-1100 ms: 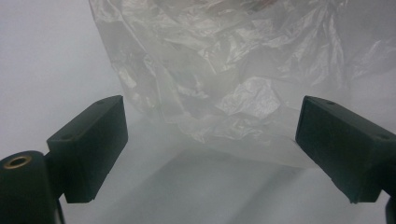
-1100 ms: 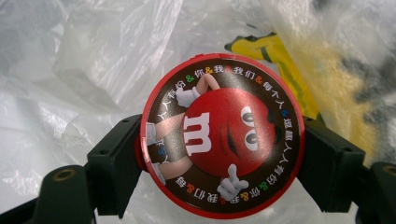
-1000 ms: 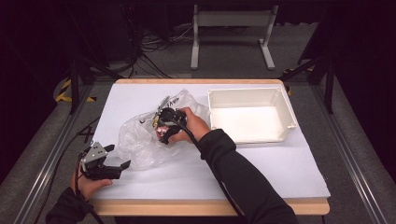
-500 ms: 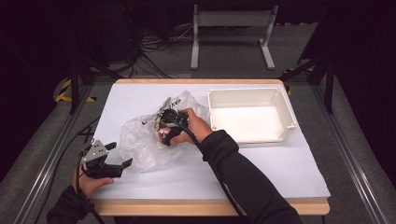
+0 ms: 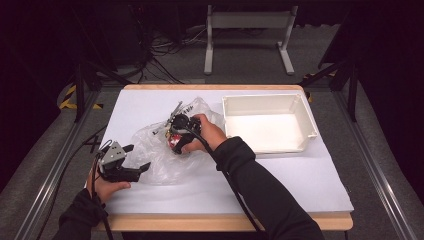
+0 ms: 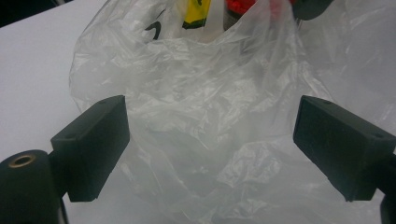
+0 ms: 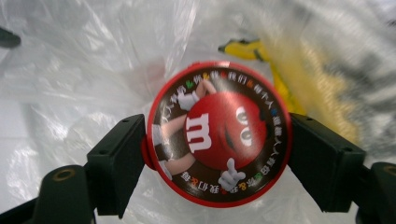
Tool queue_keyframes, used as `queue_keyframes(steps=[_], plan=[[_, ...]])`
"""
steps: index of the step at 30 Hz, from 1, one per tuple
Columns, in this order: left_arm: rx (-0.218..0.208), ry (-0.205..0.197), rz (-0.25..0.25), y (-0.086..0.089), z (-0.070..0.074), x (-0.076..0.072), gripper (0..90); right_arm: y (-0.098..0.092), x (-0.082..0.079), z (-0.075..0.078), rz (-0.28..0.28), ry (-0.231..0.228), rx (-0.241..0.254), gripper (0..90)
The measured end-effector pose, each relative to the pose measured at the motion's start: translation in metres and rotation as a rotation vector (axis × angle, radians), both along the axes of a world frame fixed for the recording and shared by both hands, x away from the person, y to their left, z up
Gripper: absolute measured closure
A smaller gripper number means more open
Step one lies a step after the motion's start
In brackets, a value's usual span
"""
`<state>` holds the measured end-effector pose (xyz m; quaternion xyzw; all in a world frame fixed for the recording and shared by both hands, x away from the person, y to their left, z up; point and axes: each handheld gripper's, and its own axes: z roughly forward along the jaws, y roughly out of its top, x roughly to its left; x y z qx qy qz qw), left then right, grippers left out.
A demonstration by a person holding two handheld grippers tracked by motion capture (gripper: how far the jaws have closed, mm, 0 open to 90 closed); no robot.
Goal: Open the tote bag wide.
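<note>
Right gripper (image 7: pixel 217 154): jaws clamped on a round red candy tin (image 7: pixel 219 133), one pad against each side of its rim; in the high view it sits over the middle of the bag.
Candy tin: lid facing the camera, printed with a red cartoon character and a white "m"; it is at the bag's mouth, with plastic behind and around it.
Plastic bag (image 5: pixel 165 150): clear, crumpled, lying on the white table (image 5: pixel 300 175), left of the white tray (image 5: pixel 305 117).
Yellow item (image 7: pixel 280 79): blurred, inside the bag behind the tin.
Left gripper (image 6: pixel 212 144): jaws spread wide, gripping nothing; bag plastic lies between and beyond them.
Left hand (image 5: pixel 107 187): near the table's front left edge.
</note>
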<state>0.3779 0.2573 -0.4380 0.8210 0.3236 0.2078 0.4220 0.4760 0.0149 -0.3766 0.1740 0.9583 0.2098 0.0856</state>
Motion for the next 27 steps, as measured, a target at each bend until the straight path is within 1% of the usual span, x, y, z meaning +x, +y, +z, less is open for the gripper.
queue_keyframes(steps=[2, 3, 5, 6, 7, 8, 9, 11, 12, 13, 15, 16, 18, 21, 23, 24, 27], plan=[[-0.003, 0.014, 0.004, 0.001, -0.004, 0.004, 11.4, 0.001, 0.001, -0.004, -0.002, 0.004, -0.008, 22.6], [-0.003, 0.018, 0.008, 0.002, -0.005, 0.005, 11.3, 0.001, 0.001, -0.005, -0.004, 0.003, 0.003, 22.9], [0.003, 0.015, 0.008, 0.004, -0.006, 0.005, 11.2, 0.0, 0.002, -0.005, -0.001, 0.001, 0.01, 23.1], [-0.002, 0.017, 0.008, 0.005, -0.007, 0.004, 11.2, -0.001, 0.002, -0.005, -0.001, 0.001, 0.013, 23.4], [-0.001, 0.007, 0.005, 0.007, -0.007, 0.004, 11.2, -0.001, 0.001, -0.005, 0.002, 0.004, 0.013, 23.5], [-0.002, 0.009, 0.001, 0.008, -0.006, 0.003, 11.1, -0.002, 0.001, -0.005, 0.002, 0.005, 0.012, 23.5], [-0.013, 0.004, 0.0, 0.009, -0.005, 0.0, 11.0, -0.002, 0.001, -0.004, 0.001, 0.003, 0.011, 23.5], [-0.015, -0.015, 0.0, 0.011, -0.001, -0.004, 10.7, -0.004, 0.001, -0.003, -0.004, -0.001, 0.017, 23.5], [-0.021, -0.032, 0.0, 0.013, 0.002, -0.008, 10.6, -0.004, 0.001, -0.003, -0.008, -0.001, 0.026, 23.5], [-0.039, -0.042, 0.006, 0.016, 0.004, -0.012, 10.4, -0.005, 0.0, -0.001, -0.007, -0.005, 0.025, 23.5], [-0.062, -0.048, 0.013, 0.021, 0.007, -0.018, 9.0, -0.006, -0.001, 0.002, -0.002, -0.019, 0.043, 23.5], [-0.072, -0.044, 0.019, 0.023, 0.008, -0.021, 7.8, -0.007, -0.002, 0.004, -0.002, -0.019, 0.055, 23.5], [-0.066, -0.038, 0.02, 0.027, 0.006, -0.028, 7.2, -0.008, -0.004, 0.008, 0.001, -0.026, 0.054, 23.5], [-0.054, -0.016, 0.022, 0.03, 0.001, -0.036, 5.3, -0.01, -0.007, 0.014, 0.006, -0.036, 0.052, 23.5], [-0.041, 0.011, 0.022, 0.029, -0.004, -0.04, 4.6, -0.012, -0.009, 0.015, 0.01, -0.03, 0.057, 23.5], [-0.034, 0.02, 0.019, 0.028, -0.006, -0.042, 4.6, -0.013, -0.009, 0.016, 0.011, -0.03, 0.05, 23.5], [-0.009, 0.029, 0.011, 0.023, -0.01, -0.042, 4.9, -0.016, -0.009, 0.018, 0.009, -0.032, 0.046, 23.5]])
